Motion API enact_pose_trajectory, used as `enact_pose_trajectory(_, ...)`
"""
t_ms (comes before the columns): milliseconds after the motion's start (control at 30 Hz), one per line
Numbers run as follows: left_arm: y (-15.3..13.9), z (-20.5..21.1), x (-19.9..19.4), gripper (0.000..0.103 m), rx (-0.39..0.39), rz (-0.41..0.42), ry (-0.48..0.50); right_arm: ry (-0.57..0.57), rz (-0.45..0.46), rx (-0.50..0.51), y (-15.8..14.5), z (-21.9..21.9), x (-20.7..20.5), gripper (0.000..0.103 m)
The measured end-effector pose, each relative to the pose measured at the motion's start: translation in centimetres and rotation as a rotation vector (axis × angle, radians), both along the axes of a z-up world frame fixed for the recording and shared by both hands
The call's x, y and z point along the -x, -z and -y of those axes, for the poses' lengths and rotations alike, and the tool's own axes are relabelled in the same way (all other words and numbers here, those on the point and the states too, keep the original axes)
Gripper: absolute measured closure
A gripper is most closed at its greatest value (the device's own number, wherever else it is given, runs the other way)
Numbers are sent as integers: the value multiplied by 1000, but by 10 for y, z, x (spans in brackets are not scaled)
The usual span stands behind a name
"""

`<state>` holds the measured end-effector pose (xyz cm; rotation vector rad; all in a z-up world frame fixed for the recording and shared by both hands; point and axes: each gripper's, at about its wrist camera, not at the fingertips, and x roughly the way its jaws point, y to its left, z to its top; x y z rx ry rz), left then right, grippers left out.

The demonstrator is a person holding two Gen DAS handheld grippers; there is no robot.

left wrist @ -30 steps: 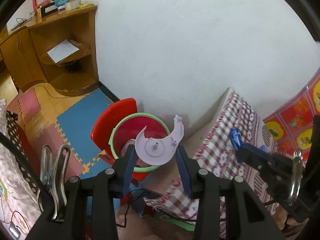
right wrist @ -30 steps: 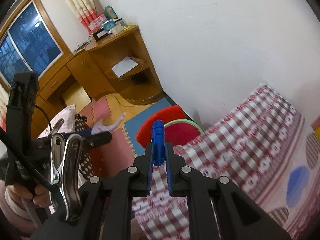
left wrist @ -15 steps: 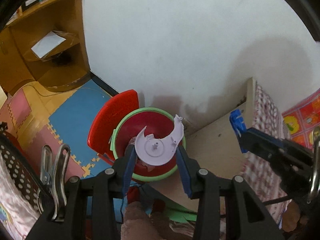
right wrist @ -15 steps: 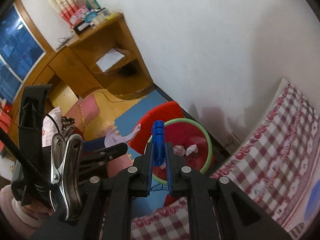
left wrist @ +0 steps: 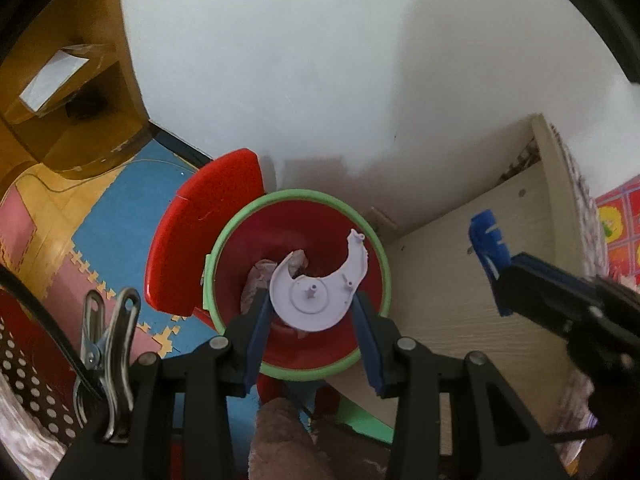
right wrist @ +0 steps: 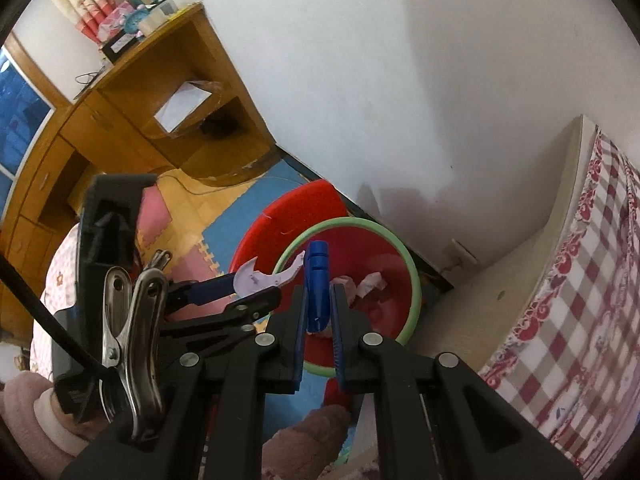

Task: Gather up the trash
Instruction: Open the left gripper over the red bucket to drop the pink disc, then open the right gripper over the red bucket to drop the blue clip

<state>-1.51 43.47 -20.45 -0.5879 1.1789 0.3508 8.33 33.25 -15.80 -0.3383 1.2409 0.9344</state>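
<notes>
No brand, label or readable writing can be made out on any item; the boxes on the wooden desk (right wrist: 132, 92) are too small and blurred to read.

Left gripper (left wrist: 310, 308): the jaws stand part-way open and are clamped on the opposite edges of a pale lilac plastic disc piece (left wrist: 316, 290), a flat round part with a crescent arm that curves up and to the right. The blue pads (left wrist: 256, 332) press against the rim of the disc on both sides. In the left wrist view, the disc sits over the mouth of the red waste bin (left wrist: 280, 348), inside the outline of its green rim (left wrist: 300, 196).

Right gripper (right wrist: 318, 312): the jaws are almost fully closed and grip a narrow blue plastic piece (right wrist: 317, 280) that stands upright between the blue pads and projects beyond the fingertips. In the right wrist view, this piece lies over the bin opening, close to the near side of the green rim.

Bin location: it stands on the floor against the white wall (left wrist: 300, 60), between the blue foam floor mat (left wrist: 120, 220) and the pale side panel of the bed (left wrist: 460, 280). Its red lid (left wrist: 204, 232) is tilted open on the left side. Crumpled paper (right wrist: 370, 282) lies in the bottom of the bin. A checked red-and-white bedspread (right wrist: 580, 280) covers the bed.
</notes>
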Motion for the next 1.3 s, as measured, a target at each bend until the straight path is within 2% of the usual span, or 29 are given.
enact_pose_trajectory(300,27,-11,-13,60,13,-55,24,24,-7,18,6,-5,-6,90)
enact_pose_trajectory(667,30,-14,-17,60,34,-86,29,25,-27,27,12,-12,-12,90)
enact_pose_trajectory(1300,23,-25,-2,60,39,-107,-18,18,-30,41,21,-28,-18,90)
